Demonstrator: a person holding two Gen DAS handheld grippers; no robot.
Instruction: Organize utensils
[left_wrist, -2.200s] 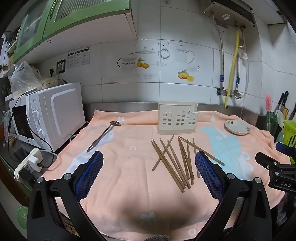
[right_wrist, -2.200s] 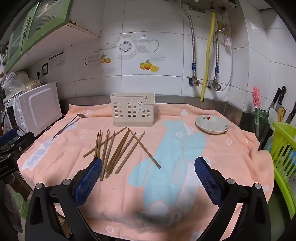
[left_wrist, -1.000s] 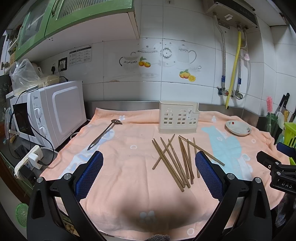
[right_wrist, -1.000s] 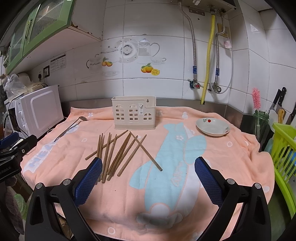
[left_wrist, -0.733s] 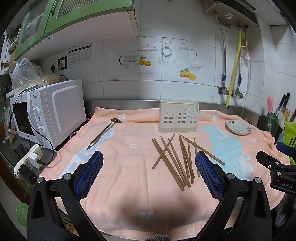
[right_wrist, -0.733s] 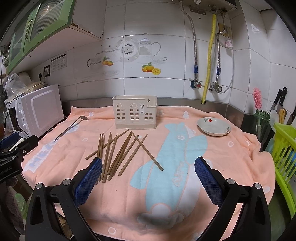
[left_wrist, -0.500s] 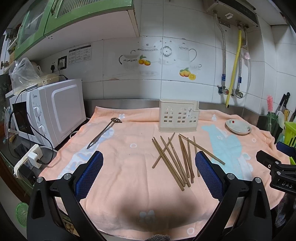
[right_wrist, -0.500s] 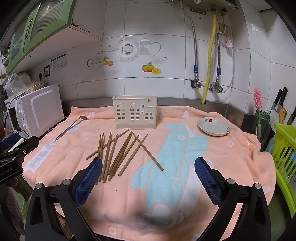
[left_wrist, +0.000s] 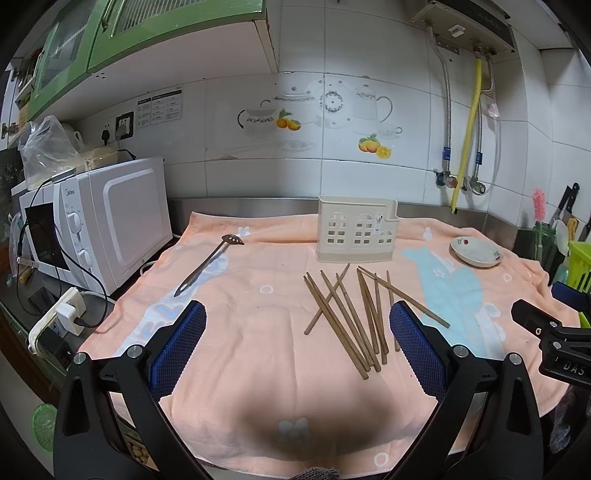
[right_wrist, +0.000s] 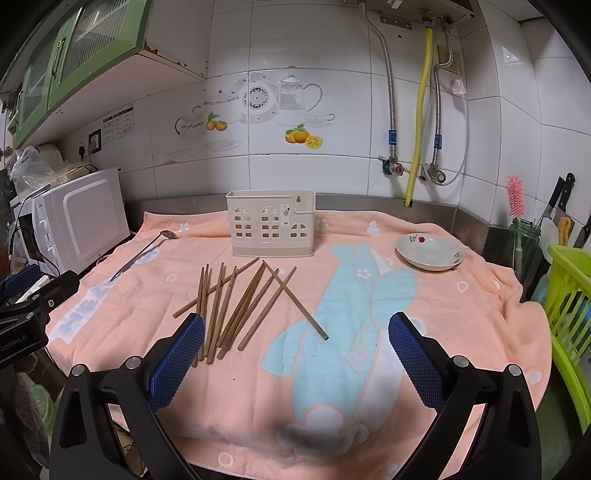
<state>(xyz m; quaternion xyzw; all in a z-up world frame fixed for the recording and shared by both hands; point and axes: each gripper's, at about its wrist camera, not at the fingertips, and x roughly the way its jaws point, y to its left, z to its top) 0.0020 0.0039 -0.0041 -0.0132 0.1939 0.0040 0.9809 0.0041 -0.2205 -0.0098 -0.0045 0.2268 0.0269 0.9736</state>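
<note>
Wooden brown chopsticks lie crossed in a loose pile on the peach towel covering the tabletop, just in front of the cream plastic holder with little windows. The left hand-held gripper hangs wide open, holding nothing. A long metal spoon lies apart.

From the right view, the right hand-held gripper is open and empty too. Grabbing one stick could drag others. A white dish sits nearby; nothing blocks the way.
</note>
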